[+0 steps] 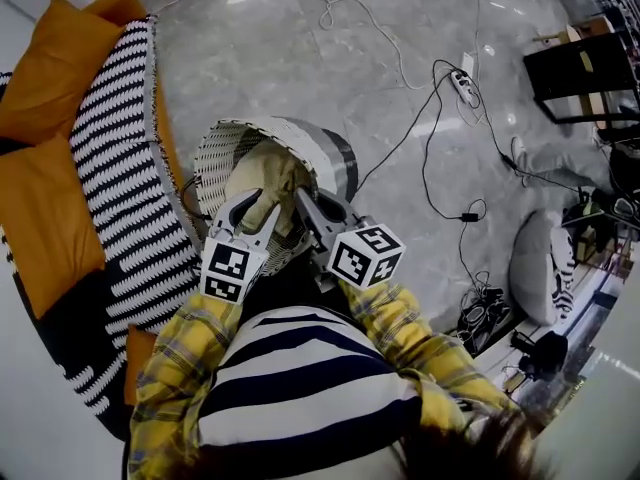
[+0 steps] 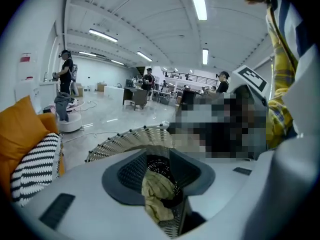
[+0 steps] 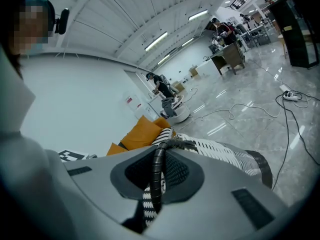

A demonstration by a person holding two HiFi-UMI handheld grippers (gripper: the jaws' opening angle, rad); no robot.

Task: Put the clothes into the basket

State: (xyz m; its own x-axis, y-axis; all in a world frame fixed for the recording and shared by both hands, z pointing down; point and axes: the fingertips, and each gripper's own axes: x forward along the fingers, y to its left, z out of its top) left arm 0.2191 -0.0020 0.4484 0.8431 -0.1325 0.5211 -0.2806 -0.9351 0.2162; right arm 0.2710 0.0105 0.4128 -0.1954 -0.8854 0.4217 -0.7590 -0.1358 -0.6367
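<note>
The cloth (image 1: pixel 262 178), a pale yellow piece, lies in the mouth of the basket (image 1: pixel 215 153), toward its 6 o'clock edge in the head view. The left gripper (image 1: pixel 250 208) reaches in over that edge with its jaws partly apart. In the left gripper view the cloth (image 2: pixel 159 196) sits crumpled in the gap of the left gripper (image 2: pixel 159 156); whether a pad touches it cannot be told. The woven rim (image 2: pixel 130 139) arcs beyond at 11 o'clock.

The right gripper (image 1: pixel 305 208) comes in at the basket's 4 o'clock side. In the right gripper view the right gripper (image 3: pixel 163 149) has its jaws closed on the black ribbed handle (image 3: pixel 159 174), with a black-and-white woven strip pinched beside it. The basket's wall (image 3: pixel 225 154) runs off toward 3 o'clock.

At 9 o'clock of the basket, near it, is a striped throw (image 1: pixel 130 168) with orange cushions (image 1: pixel 50 218) farther out. Bare grey floor (image 1: pixel 300 58) lies open at 12 o'clock. Cables (image 1: pixel 440 118) trail at 2 o'clock, well apart from the basket.
</note>
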